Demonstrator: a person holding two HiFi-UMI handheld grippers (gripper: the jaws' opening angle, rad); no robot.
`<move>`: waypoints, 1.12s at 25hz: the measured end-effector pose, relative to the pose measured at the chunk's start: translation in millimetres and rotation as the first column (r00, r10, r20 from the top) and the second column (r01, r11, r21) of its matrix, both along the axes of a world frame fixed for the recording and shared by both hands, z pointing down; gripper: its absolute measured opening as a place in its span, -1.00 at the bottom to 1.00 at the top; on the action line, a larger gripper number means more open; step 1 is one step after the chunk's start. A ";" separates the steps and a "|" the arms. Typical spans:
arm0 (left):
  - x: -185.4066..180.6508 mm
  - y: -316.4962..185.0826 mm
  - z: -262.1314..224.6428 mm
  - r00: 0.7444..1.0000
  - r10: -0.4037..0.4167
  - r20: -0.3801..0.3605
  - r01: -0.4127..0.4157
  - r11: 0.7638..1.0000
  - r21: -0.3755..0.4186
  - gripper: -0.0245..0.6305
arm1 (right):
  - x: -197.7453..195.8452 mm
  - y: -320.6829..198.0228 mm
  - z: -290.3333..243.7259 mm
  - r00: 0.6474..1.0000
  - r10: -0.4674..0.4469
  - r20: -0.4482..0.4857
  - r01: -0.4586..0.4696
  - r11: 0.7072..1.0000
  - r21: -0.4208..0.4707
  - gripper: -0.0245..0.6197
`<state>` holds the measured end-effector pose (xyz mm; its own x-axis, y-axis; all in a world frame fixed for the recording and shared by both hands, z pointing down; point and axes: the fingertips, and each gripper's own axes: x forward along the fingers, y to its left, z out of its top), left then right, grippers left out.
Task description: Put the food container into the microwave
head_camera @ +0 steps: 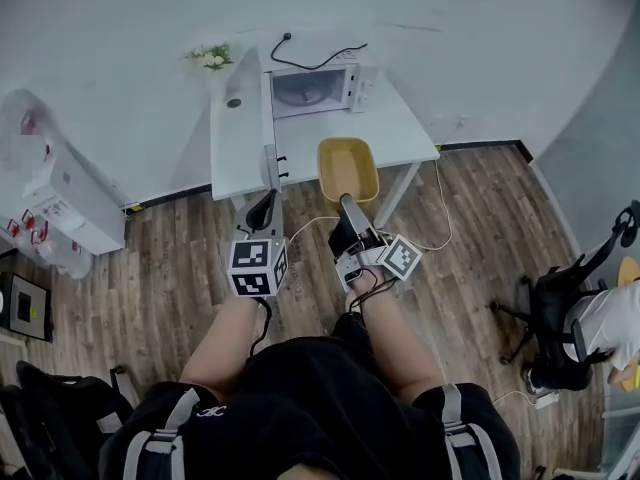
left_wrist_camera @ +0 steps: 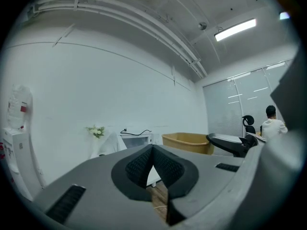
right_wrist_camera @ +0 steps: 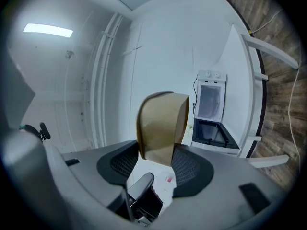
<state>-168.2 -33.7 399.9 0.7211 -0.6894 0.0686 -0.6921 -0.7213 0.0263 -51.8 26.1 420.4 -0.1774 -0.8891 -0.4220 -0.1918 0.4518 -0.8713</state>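
A tan, oval food container (head_camera: 348, 168) hangs over the front edge of the white table (head_camera: 400, 133), and my right gripper (head_camera: 345, 202) is shut on its near rim. In the right gripper view the container (right_wrist_camera: 160, 126) stands up between the pads, with the white microwave (right_wrist_camera: 211, 99) behind it, door open. The microwave (head_camera: 310, 88) sits at the back of the table, its cavity bare. My left gripper (head_camera: 267, 198) is shut and holds nothing, level with the right one, left of the container. Its pads (left_wrist_camera: 163, 164) meet, and the container (left_wrist_camera: 187, 142) shows to their right.
A small bunch of white flowers (head_camera: 212, 57) stands at the table's back left corner. A white water dispenser (head_camera: 60, 198) stands against the wall at left. An office chair (head_camera: 560, 308) and a seated person (head_camera: 615, 318) are at right. Cables trail on the wooden floor under the table.
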 end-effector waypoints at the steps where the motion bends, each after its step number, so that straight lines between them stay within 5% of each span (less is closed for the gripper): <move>1: 4.2 -4.4 2.7 1.000 0.003 0.005 -0.003 1.000 -0.004 -0.90 | 2.7 -5.8 1.3 1.000 -0.005 -0.001 0.005 1.000 0.000 -0.26; 11: 76.5 -80.5 14.1 1.000 -0.005 0.020 0.005 1.000 -0.006 -0.90 | 61.9 -98.4 11.1 0.997 -0.075 -0.034 0.075 0.997 0.017 -0.27; 19: 168.0 -165.9 21.7 0.998 -0.061 0.019 0.062 0.998 -0.006 -0.90 | 149.8 -186.2 20.0 0.987 -0.158 -0.043 0.159 0.987 0.014 -0.27; 28: 251.5 -261.7 28.2 0.981 -0.185 0.055 0.188 0.981 -0.049 -0.90 | 222.2 -283.0 32.4 0.941 -0.333 -0.063 0.333 0.943 -0.024 -0.27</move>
